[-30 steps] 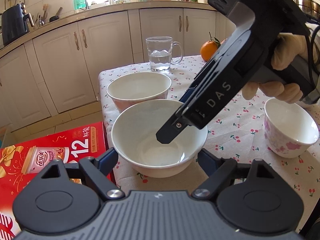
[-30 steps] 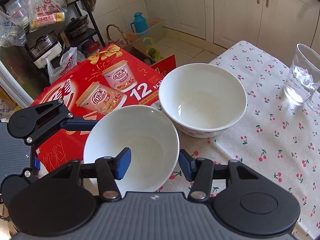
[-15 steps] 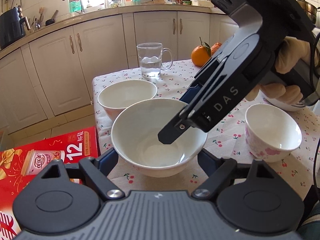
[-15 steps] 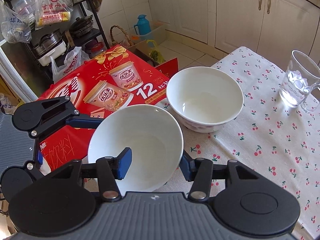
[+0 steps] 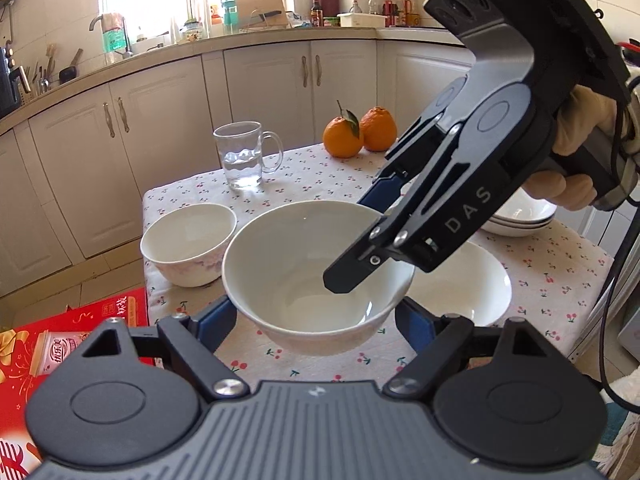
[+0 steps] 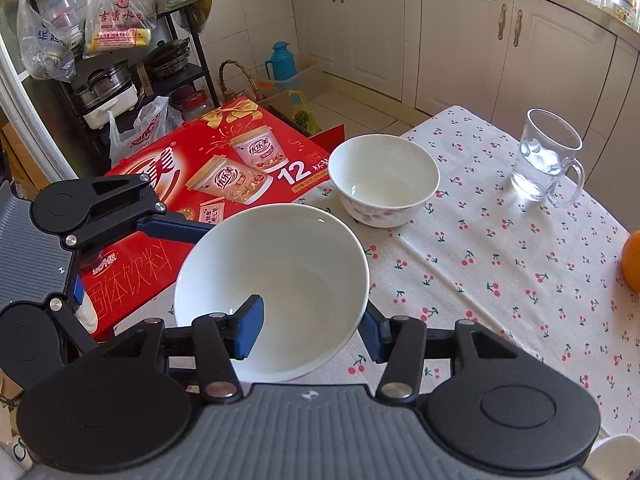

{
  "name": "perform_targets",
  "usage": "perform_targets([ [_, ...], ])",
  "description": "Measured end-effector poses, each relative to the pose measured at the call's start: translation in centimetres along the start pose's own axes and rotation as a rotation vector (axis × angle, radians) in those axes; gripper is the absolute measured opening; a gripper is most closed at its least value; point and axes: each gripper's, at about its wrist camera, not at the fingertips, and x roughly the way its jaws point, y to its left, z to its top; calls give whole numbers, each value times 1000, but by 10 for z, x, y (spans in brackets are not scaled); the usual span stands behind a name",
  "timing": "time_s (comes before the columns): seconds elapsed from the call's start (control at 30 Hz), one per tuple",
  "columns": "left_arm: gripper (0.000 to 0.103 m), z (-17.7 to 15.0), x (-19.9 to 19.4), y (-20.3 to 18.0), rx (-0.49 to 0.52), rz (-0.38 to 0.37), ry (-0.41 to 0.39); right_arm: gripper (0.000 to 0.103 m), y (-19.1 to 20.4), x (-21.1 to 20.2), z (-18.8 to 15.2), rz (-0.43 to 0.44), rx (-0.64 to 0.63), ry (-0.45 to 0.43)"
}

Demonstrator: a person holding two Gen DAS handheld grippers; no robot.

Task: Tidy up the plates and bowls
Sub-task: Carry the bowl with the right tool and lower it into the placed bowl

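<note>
A plain white bowl [image 5: 296, 280] [image 6: 288, 276] hangs above the cherry-print table [image 6: 500, 264], held by both grippers. My left gripper [image 5: 316, 320] spans it from outside, a blue pad against each side wall. My right gripper [image 6: 310, 332] is shut on its rim, one finger inside the bowl and one outside; the left wrist view shows it [image 5: 360, 240] coming in from the right. A floral bowl [image 5: 188, 248] [image 6: 384, 184] sits near the table's corner. Another white bowl [image 5: 472, 288] rests behind the held one, and stacked white plates [image 5: 520, 216] lie further right.
A glass mug of water [image 5: 244, 156] [image 6: 548, 156] and two oranges [image 5: 360, 132] stand at the far side of the table. A red drinks carton [image 6: 224, 176] sits on the floor beside the table's edge. Kitchen cabinets line the walls behind.
Both grippers have risen with the white bowl, lifting it off the table and carrying it inward. The floral bowl now lies lower and further off.
</note>
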Motion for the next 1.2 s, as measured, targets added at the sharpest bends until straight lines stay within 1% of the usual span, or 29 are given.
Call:
perform_targets([
  [0.2, 86, 8, 0, -25, 25, -40, -5, 57, -4, -26, -24, -27, 16, -19],
  [0.57, 86, 18, 18, -63, 62, -119, 1, 58, -26, -59, -68, -76, 86, -40],
  [0.83, 86, 16, 30, -74, 54, -147, 32, 58, -37, -58, -89, -88, 118, -28],
  [1.2, 86, 10, 41, -74, 44, -160, 73, 58, -41, -47, -96, -86, 132, -13],
])
